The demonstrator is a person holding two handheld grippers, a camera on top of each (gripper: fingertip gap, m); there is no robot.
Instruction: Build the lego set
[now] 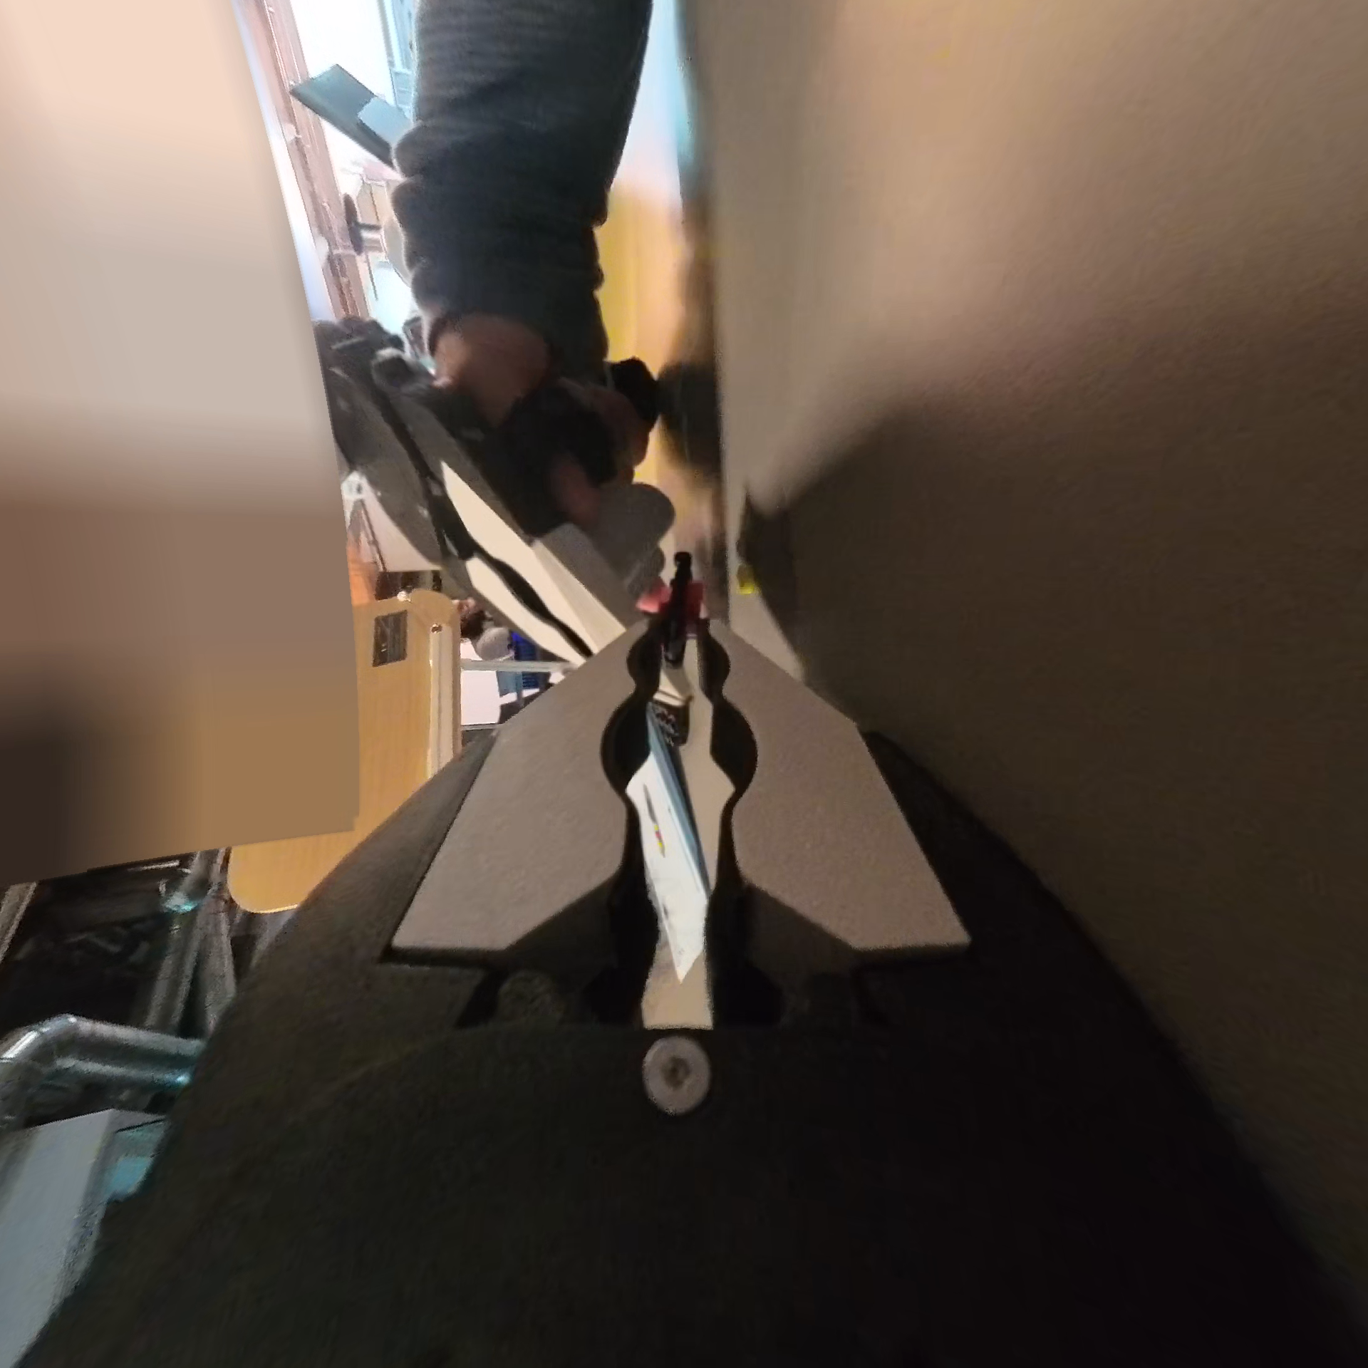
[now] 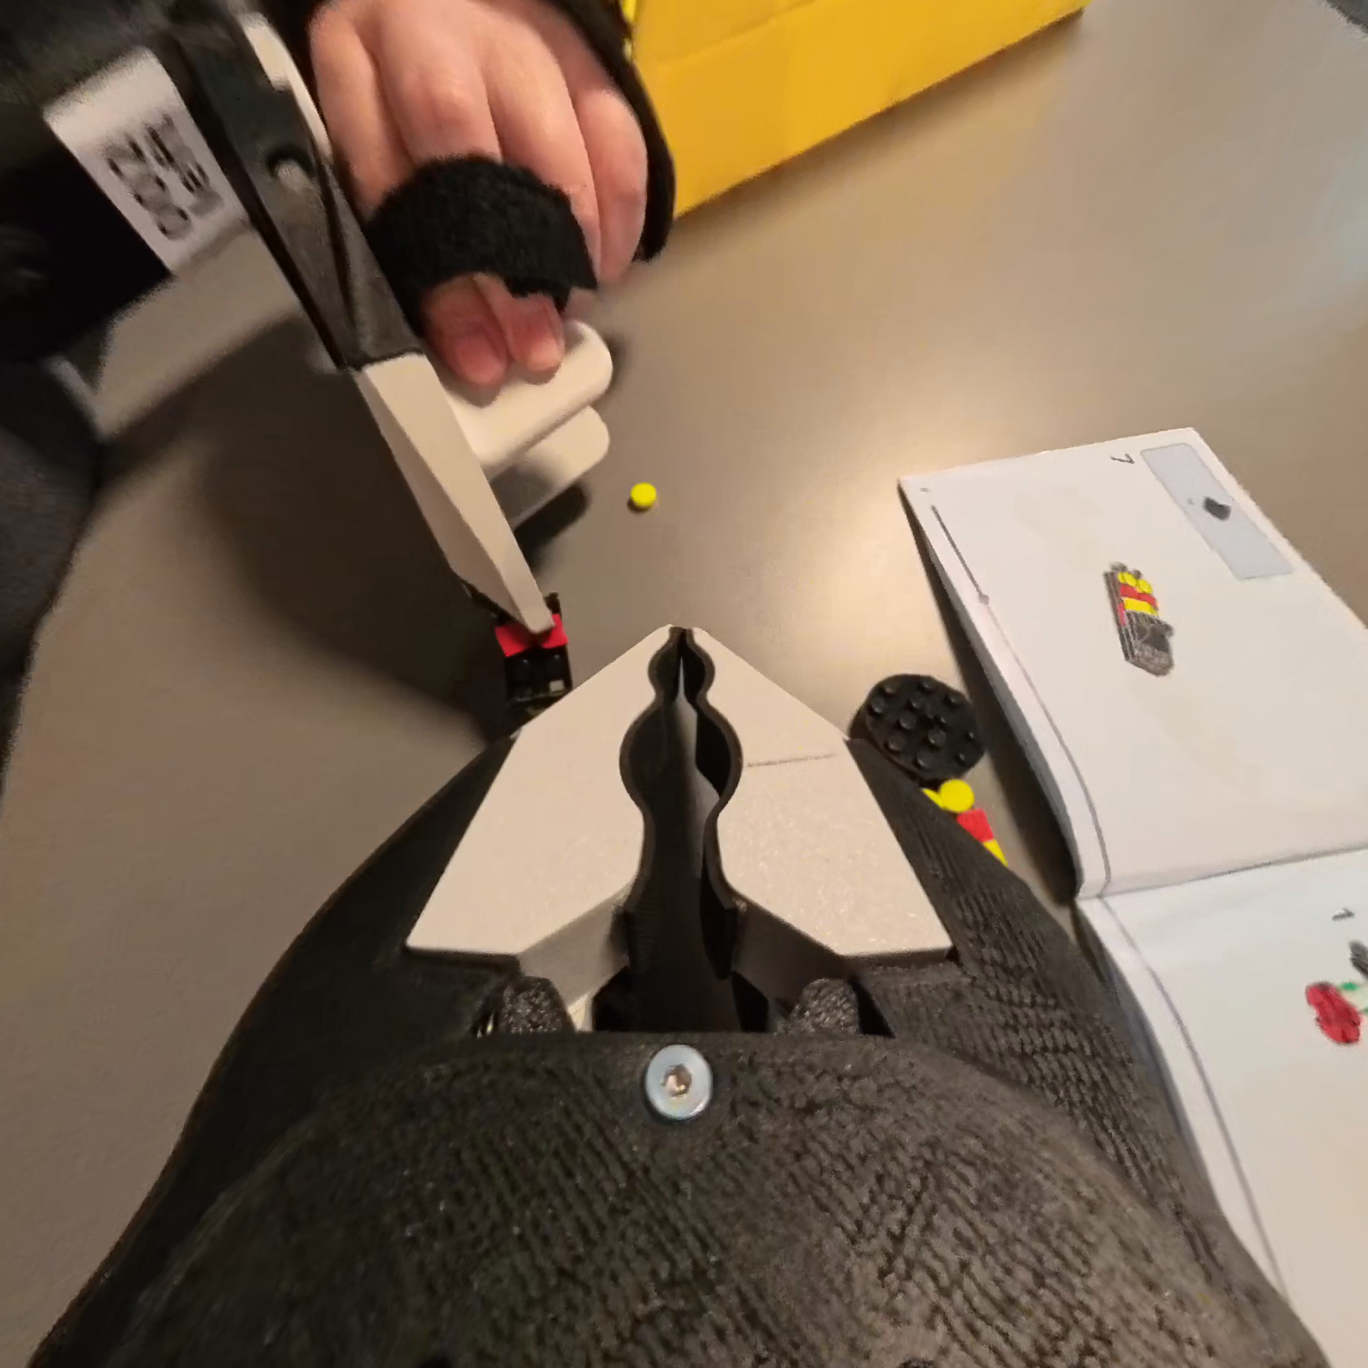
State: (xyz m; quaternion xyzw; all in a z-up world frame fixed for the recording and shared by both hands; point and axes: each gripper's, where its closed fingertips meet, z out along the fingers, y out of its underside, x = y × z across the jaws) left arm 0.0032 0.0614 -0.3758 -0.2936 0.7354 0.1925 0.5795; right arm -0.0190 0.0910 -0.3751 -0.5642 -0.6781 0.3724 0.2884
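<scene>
Red-black lego piece (image 2: 534,651) pinched by left gripper (image 2: 539,625) — right gripper (image 2: 679,635) closed, empty.

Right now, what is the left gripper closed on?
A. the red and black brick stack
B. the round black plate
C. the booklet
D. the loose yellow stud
A: in the right wrist view the left gripper pinches the red and black brick stack on the table, while the yellow stud, round black plate and booklet lie apart, untouched.
</scene>
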